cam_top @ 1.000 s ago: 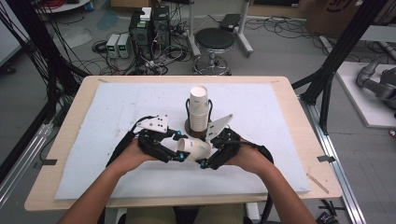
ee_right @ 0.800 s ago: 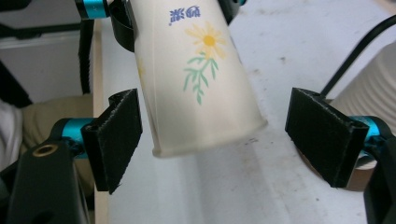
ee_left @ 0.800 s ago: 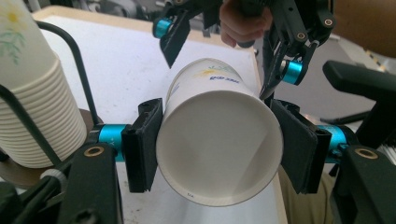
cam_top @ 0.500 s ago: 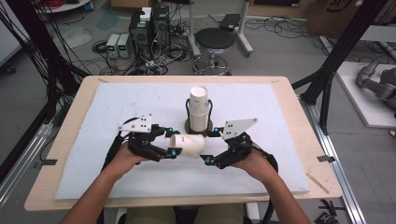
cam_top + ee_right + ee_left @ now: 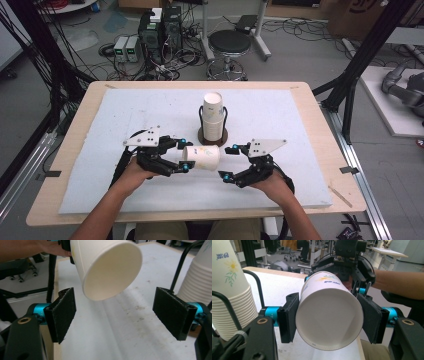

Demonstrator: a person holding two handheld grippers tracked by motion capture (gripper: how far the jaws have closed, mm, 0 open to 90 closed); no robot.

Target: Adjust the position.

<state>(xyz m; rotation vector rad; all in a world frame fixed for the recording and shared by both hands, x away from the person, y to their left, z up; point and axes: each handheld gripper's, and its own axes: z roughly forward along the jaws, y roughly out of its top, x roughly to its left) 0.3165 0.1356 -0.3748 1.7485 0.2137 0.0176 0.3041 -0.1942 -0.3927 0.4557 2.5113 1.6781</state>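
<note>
One paper cup [image 5: 201, 157] is off the stack [image 5: 213, 118], gripped sideways by the left claw [image 5: 184, 156]; the open right claw [image 5: 229, 162] has not taken it.

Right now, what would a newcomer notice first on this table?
A single paper cup lying sideways, clamped between the left gripper's fingers near the table's front middle. Just behind it stands a tall cup stack in a black wire holder. The right gripper sits beside the cup's mouth, fingers spread and empty.

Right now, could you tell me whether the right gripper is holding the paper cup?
No, the right gripper stands open and apart from the paper cup, which the left gripper clamps.
</note>
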